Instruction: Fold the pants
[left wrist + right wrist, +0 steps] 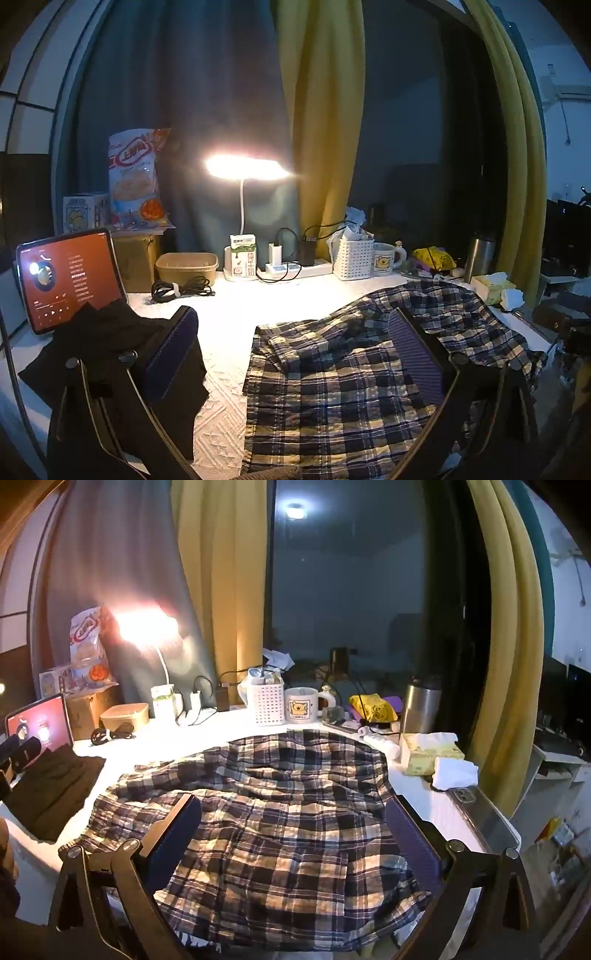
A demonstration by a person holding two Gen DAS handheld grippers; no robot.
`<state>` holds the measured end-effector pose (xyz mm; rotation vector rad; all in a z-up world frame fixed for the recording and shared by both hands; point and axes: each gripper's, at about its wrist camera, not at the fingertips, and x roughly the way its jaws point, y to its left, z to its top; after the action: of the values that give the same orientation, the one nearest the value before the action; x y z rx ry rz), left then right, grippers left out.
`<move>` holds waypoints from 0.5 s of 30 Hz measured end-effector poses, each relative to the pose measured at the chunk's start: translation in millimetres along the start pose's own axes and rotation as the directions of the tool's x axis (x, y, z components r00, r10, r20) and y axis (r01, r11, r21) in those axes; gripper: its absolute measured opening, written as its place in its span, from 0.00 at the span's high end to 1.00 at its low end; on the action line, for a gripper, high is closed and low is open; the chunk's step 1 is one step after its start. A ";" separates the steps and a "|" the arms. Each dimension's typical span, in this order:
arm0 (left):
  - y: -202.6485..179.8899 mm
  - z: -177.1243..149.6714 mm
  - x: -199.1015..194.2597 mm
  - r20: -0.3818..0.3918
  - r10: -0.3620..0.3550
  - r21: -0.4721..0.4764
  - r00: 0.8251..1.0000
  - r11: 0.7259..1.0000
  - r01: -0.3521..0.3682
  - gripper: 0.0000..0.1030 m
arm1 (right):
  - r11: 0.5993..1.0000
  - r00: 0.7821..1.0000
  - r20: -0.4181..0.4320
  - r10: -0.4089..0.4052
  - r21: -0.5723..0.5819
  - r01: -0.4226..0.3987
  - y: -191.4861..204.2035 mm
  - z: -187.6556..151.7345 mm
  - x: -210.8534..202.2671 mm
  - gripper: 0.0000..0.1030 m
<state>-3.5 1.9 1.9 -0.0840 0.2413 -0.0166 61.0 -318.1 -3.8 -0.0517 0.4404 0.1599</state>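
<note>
Plaid pants (332,369) lie spread and rumpled on the white tabletop (221,317); they also fill the middle of the right wrist view (288,812). My left gripper (291,325) is open and empty above the pants' left edge. My right gripper (295,812) is open and empty, hovering over the middle of the pants. The left gripper (18,753) shows at the far left of the right wrist view.
A folded black garment (110,339) lies at the left, also in the right wrist view (55,786). A tablet (70,280), lit desk lamp (243,166), power strip (295,269), white basket (267,701), mug (303,709), steel flask (421,705) and tissue box (428,757) line the back and right.
</note>
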 end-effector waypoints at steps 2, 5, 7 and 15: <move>1.5 1.1 -1.0 -0.006 -0.002 0.008 1.000 1.000 0.002 0.01 | 1.000 1.000 -0.009 0.000 -0.001 0.000 -0.5 0.5 0.3 0.02; -5.7 6.1 -1.3 -0.026 0.007 0.034 1.000 0.999 -0.006 0.01 | 1.000 1.000 -0.010 0.001 0.000 -0.001 -1.5 0.9 0.2 0.02; -3.9 7.3 -2.0 -0.029 0.012 0.040 0.999 0.999 -0.011 0.01 | 1.000 1.000 -0.009 0.002 0.000 -0.002 -1.8 1.0 -1.1 0.02; -5.9 6.5 -2.4 -0.027 0.025 0.036 0.999 0.999 -0.024 0.01 | 1.000 1.000 -0.022 0.003 0.002 -0.003 -2.7 0.9 0.5 0.02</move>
<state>-4.3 -3.4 9.3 -0.0449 0.2698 0.0022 62.3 -320.6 -3.1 -0.0513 0.4621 0.1617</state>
